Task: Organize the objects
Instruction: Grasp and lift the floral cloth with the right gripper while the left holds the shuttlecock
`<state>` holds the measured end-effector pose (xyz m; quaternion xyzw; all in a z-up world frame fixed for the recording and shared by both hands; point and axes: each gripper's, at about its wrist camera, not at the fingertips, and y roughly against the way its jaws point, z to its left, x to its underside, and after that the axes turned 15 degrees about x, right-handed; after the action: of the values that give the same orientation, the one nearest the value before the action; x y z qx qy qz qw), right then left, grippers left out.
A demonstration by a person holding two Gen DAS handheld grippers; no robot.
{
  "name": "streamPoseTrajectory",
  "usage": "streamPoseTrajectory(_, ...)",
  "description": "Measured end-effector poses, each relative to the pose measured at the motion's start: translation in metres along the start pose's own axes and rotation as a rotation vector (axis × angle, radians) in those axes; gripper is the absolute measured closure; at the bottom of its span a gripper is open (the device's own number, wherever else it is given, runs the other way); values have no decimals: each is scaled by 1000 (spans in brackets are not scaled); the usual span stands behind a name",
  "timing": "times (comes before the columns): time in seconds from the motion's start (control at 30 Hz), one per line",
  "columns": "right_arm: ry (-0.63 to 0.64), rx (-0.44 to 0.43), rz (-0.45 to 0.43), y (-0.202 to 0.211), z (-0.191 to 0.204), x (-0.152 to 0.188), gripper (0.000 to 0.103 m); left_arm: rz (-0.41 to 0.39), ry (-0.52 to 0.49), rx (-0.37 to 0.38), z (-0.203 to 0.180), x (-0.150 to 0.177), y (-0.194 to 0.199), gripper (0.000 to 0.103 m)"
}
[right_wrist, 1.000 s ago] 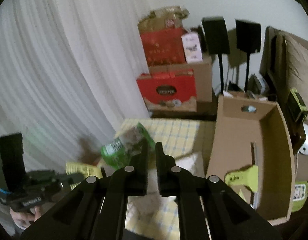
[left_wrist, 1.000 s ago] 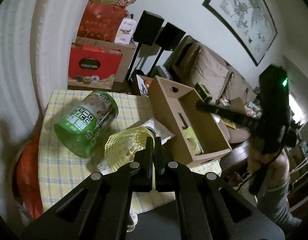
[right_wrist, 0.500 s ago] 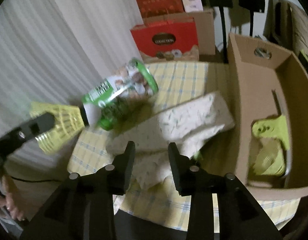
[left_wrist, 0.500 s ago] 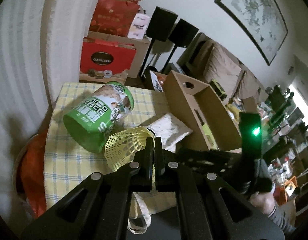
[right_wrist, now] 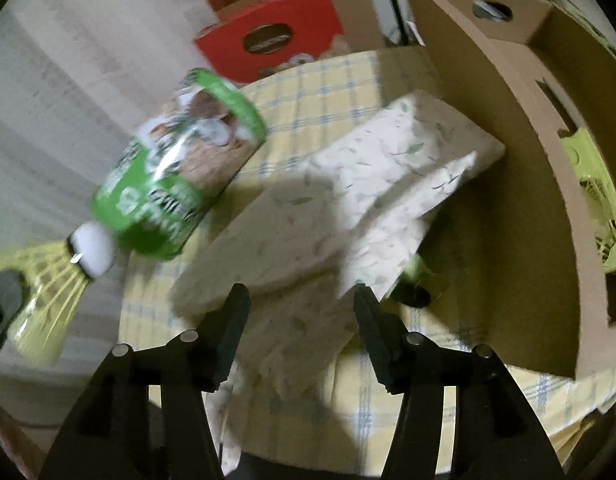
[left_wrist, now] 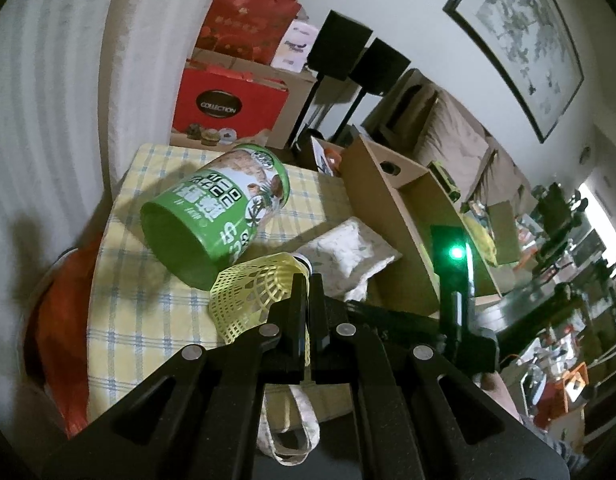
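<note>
Left tool (left_wrist: 306,280) clamped on yellow shuttlecock (left_wrist: 251,300); right tool (right_wrist: 299,300) opening over floral cloth bag (right_wrist: 348,208) — may pinch only 1 loose fold, dragging green canister (right_wrist: 179,176).

Matte black fingers (left_wrist: 295,308), silver screws, green light
</note>
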<state>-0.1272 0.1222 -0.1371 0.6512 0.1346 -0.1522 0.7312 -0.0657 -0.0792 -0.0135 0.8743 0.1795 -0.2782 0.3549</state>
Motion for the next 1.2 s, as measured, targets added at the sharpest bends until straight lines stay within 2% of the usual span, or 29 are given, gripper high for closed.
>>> streamPoseTrajectory(0.07, -32, -3, -11, -3, 1, -4, 45, -7, 9, 5, 4, 0, 2, 102)
streamPoseTrajectory(0.17, -87, -55, -37, -1, 4, -8, 45, -8, 20, 8, 9, 2, 3, 102)
streamPoseTrajectory(0.3, -150, -68, -22, -10, 8, -10, 46, -6, 32, 9, 16, 3, 3, 102)
streamPoseTrajectory(0.37, -120, -51, -20, -16, 16, -10, 54, -9, 41, 10, 20, 3, 3, 102)
streamPoseTrajectory(0.4, -102, -34, -10, -22, 21, -11, 62, -11, 44, 10, 21, 3, 4, 102)
streamPoseTrajectory(0.5, -60, 13, -33, -24, 29, -11, 70, -17, 55, 13, 25, 4, 6, 102)
streamPoseTrajectory(0.6, -18, 23, -47, -27, 33, -11, 96, -16, 58, 14, 26, 4, 6, 102)
streamPoseTrajectory(0.67, -3, -1, -63, -27, 33, -10, 98, -16, 57, 14, 26, 4, 6, 102)
streamPoseTrajectory(0.83, 46, -28, -192, -2, 32, -12, 99, -16, 53, 15, 25, 3, 7, 102)
streamPoseTrajectory(0.9, 77, -27, -270, 19, 33, -15, 99, -18, 49, 18, 21, 2, 7, 102)
streamPoseTrajectory(1.07, 111, -46, -399, 69, 31, -23, 99, -19, 23, 20, 7, -4, 8, 102)
streamPoseTrajectory(1.2, 117, -71, -463, 104, 28, -39, 99, -21, -8, 24, -9, -12, 9, 102)
